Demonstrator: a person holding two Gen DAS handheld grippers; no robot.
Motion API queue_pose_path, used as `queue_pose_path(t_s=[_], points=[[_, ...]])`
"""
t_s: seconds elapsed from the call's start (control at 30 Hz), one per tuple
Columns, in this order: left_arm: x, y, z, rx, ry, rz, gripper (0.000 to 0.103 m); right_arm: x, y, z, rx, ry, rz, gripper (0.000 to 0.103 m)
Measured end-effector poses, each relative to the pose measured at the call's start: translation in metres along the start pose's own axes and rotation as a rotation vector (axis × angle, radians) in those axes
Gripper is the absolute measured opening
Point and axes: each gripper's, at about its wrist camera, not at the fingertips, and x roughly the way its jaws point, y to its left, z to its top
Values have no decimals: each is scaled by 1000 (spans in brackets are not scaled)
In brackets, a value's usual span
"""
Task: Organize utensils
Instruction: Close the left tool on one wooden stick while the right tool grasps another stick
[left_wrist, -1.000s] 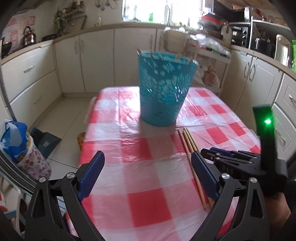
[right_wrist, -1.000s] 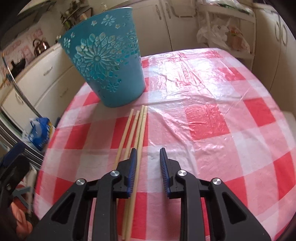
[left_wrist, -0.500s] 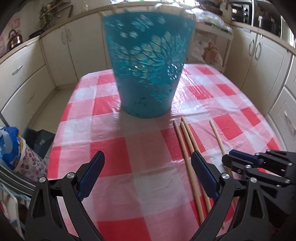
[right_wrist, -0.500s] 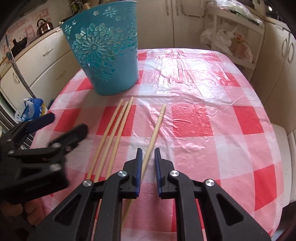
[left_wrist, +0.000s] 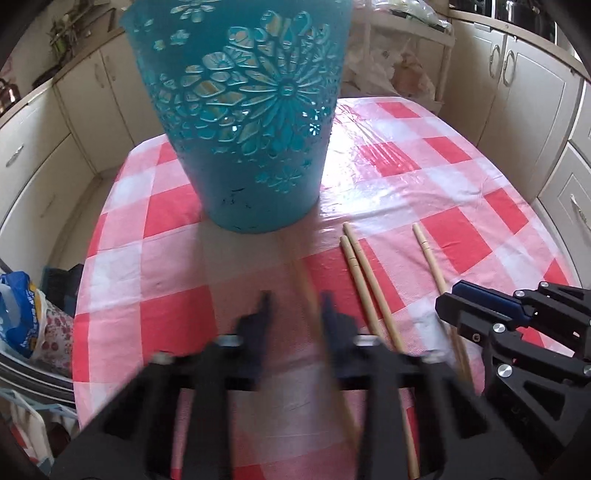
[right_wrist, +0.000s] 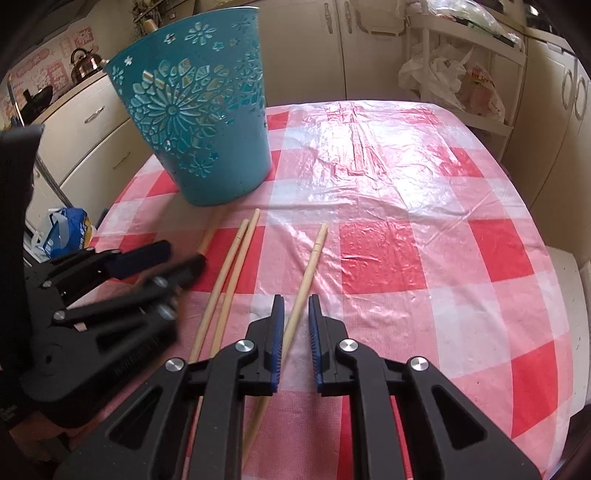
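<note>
A teal cut-out basket (left_wrist: 243, 110) (right_wrist: 201, 110) stands on the red-checked table (right_wrist: 424, 229). Several wooden chopsticks lie in front of it. My left gripper (left_wrist: 295, 304) is blurred, its jaws narrowed around one chopstick (left_wrist: 314, 314) with a gap still showing; it also shows in the right wrist view (right_wrist: 173, 258). Two chopsticks (right_wrist: 229, 280) lie side by side between the grippers. My right gripper (right_wrist: 296, 306) is open, its jaws astride a separate chopstick (right_wrist: 306, 273) without pinching it. It also shows in the left wrist view (left_wrist: 480, 306).
Cream kitchen cabinets (right_wrist: 85, 129) surround the table. A white shelf rack with plastic bags (right_wrist: 454, 74) stands behind the table. A blue bag (left_wrist: 22, 314) sits on the floor at the left. A kettle (right_wrist: 85, 64) stands on the counter.
My left gripper has moved forward over the leftmost chopstick and its jaws have narrowed a lot. My right gripper's jaws have opened slightly around the separate chopstick.
</note>
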Motion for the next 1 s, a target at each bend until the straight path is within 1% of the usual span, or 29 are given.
queue_pose_path(t_s=[0.03, 0.1, 0.17, 0.2, 0.27, 0.3, 0.33, 0.37, 0.4, 0.47, 0.5, 0.53, 0.6, 0.7, 0.87, 0.9, 1.0], points=[[-2, 6, -2, -25, -3, -4, 7, 0, 2, 0, -13, 8, 14, 12], [-7, 20, -8, -75, -10, -10, 5, 1, 10, 0, -48, 25, 35, 11], [-12, 33, -14, -126, -17, -35, 5, 3, 15, 1, -72, 31, 21, 11], [-15, 39, -19, -152, -20, -44, 5, 5, 14, 4, -69, 34, 21, 12], [-17, 47, -22, -172, -15, -63, 5, 7, 13, 8, -65, 39, 21, 16], [-17, 49, -22, -175, -8, -64, 5, 9, 12, 10, -69, 39, 15, 19], [-16, 50, -21, -175, -3, -66, 6, 10, 13, 11, -76, 41, 12, 20], [-14, 50, -18, -167, 6, -67, 7, 11, 14, 12, -84, 40, 7, 20], [-13, 49, -15, -152, 11, -59, 11, 12, 15, 13, -92, 39, 4, 20], [-11, 47, -12, -120, 18, -30, 14, 12, 17, 12, -110, 35, -1, 20], [-10, 47, -10, -114, 19, -22, 14, 12, 17, 11, -120, 35, 2, 16], [-9, 46, -8, -108, 19, -14, 14, 12, 19, 11, -132, 38, 12, 11], [-8, 46, -7, -110, 14, -8, 14, 10, 22, 9, -165, 42, 22, 10], [-11, 46, -9, -130, 9, -17, 8, 9, 23, 7, -184, 42, 8, 10], [-11, 44, -12, -121, 11, 10, 9, 11, 24, 7, -179, 40, -4, 10], [-11, 43, -11, -113, 13, 14, 11, 11, 25, 7, -179, 40, -4, 10], [-10, 37, -9, -78, 9, 15, 12, 10, 23, 7, -173, 46, 22, 10]])
